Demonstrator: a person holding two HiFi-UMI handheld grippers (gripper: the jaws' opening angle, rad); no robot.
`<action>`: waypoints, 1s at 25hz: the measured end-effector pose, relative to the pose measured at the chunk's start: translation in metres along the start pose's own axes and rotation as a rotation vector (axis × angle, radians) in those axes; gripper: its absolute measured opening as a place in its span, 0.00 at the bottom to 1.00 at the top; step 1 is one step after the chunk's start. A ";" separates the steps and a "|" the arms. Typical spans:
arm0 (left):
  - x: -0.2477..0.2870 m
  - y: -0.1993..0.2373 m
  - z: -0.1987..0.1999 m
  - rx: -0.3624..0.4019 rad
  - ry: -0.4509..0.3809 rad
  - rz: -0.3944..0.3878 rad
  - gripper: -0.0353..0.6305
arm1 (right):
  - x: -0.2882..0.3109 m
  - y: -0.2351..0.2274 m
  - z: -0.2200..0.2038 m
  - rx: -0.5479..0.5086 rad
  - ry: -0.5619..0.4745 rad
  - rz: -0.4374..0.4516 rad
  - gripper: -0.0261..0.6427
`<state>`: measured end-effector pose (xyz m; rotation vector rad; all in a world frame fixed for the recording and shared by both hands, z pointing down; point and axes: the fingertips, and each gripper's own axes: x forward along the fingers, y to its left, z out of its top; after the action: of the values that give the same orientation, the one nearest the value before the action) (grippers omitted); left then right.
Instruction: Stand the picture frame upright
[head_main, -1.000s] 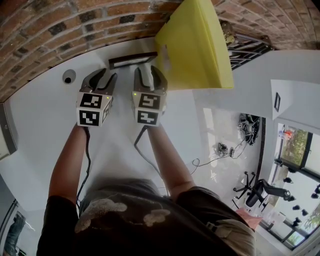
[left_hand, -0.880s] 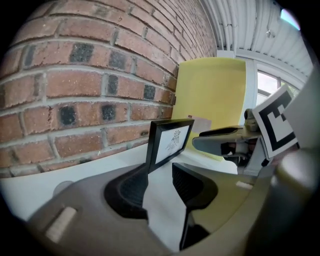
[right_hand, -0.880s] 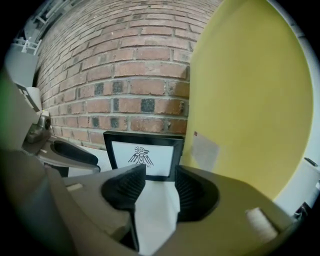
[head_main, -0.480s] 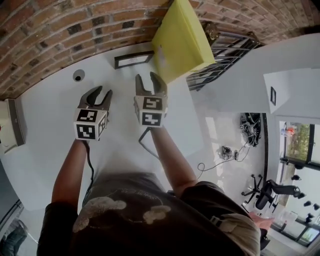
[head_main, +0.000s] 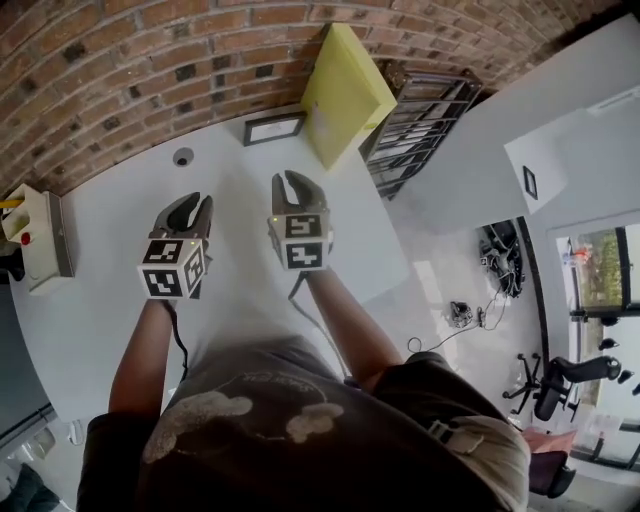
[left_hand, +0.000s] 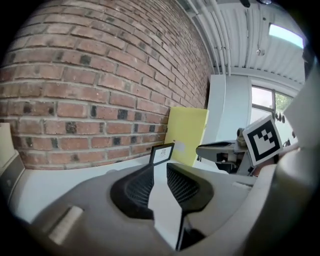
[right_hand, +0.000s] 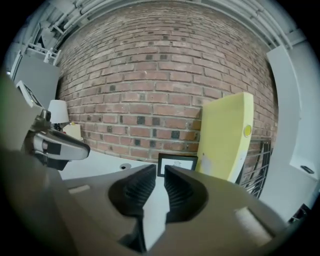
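The black picture frame (head_main: 273, 128) stands upright at the back of the white table (head_main: 110, 290), close to the brick wall; it also shows in the left gripper view (left_hand: 162, 154) and the right gripper view (right_hand: 177, 164). Both grippers hover well short of it, side by side. My left gripper (head_main: 195, 203) (left_hand: 160, 170) is closing, a narrow gap still between its ribbed pads and nothing in it. My right gripper (head_main: 295, 182) (right_hand: 160, 172) is closing too, likewise with nothing between its pads. Neither touches the frame.
A yellow board (head_main: 345, 90) leans on the wall just right of the frame. A black wire rack (head_main: 415, 125) stands past the table's right edge. A beige box (head_main: 40, 235) sits at the far left. A cable hole (head_main: 183, 157) lies left of the frame.
Both grippers have drawn back from the frame toward the person, and the frame now stands alone by the wall. Both pairs of jaws have narrowed, the right one most.
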<state>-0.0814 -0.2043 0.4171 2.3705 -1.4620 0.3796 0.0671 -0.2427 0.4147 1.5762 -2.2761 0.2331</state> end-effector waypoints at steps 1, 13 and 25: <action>-0.009 0.000 0.003 -0.006 -0.011 0.000 0.18 | -0.007 0.005 0.002 -0.002 -0.002 0.005 0.11; -0.106 0.015 0.017 0.028 -0.094 -0.017 0.09 | -0.072 0.064 0.025 0.002 -0.030 -0.004 0.05; -0.182 0.019 0.000 0.034 -0.126 -0.068 0.07 | -0.133 0.103 0.026 -0.016 -0.060 -0.062 0.05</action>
<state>-0.1782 -0.0645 0.3485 2.5047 -1.4349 0.2442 0.0080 -0.0982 0.3465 1.6634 -2.2636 0.1531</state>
